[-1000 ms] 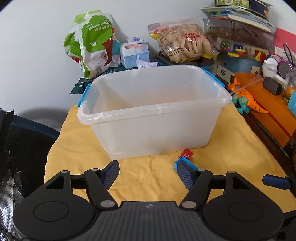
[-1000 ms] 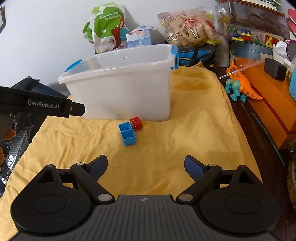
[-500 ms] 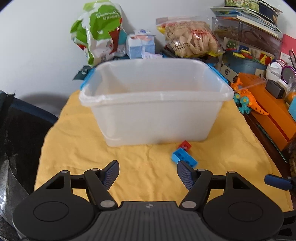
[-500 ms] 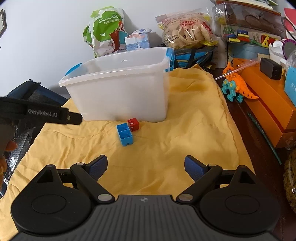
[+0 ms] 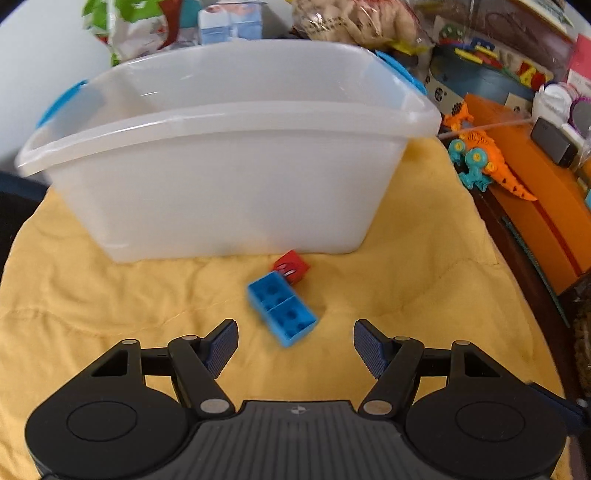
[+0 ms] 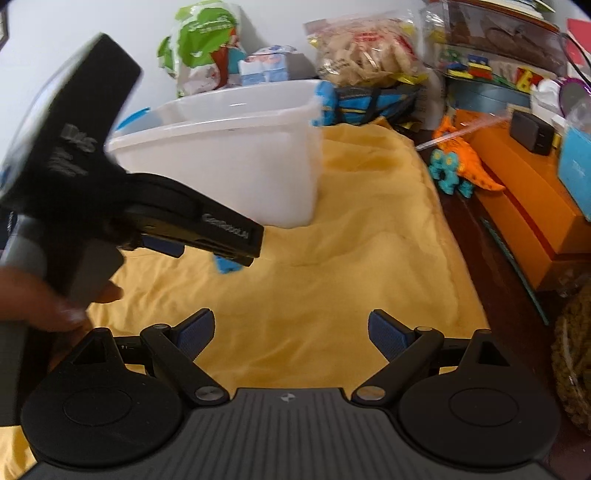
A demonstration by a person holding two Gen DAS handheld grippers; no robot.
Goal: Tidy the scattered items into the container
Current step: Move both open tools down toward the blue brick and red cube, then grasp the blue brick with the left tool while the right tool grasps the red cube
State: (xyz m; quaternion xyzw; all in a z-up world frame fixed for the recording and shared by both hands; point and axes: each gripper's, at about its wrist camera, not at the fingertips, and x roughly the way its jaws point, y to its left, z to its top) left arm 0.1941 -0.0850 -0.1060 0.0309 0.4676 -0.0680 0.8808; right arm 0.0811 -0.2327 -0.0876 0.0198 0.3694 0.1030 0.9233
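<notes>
A translucent white plastic container [image 5: 229, 177] with blue handles stands on a yellow cloth [image 5: 110, 295]. In front of it lie a blue two-cell brick [image 5: 282, 308] and a small red brick [image 5: 291, 266], touching each other. My left gripper [image 5: 295, 341] hovers just short of the blue brick; its jaws are closing, the pads clear of the brick. In the right wrist view the left gripper's body hides most of the blue brick [image 6: 227, 265]. My right gripper [image 6: 291, 334] stands open over bare cloth, with nothing between its fingers.
An orange and teal toy dinosaur [image 5: 484, 166] stands on a long orange box [image 5: 546, 206] to the right. Snack bags [image 5: 354, 18], a tissue pack and toy boxes crowd the back behind the container. A person's hand [image 6: 55, 299] holds the left gripper.
My left gripper has dropped and moved toward the bricks, which now sit close ahead of its fingers. In the right wrist view it has swung in over the blue brick. The right gripper stayed put.
</notes>
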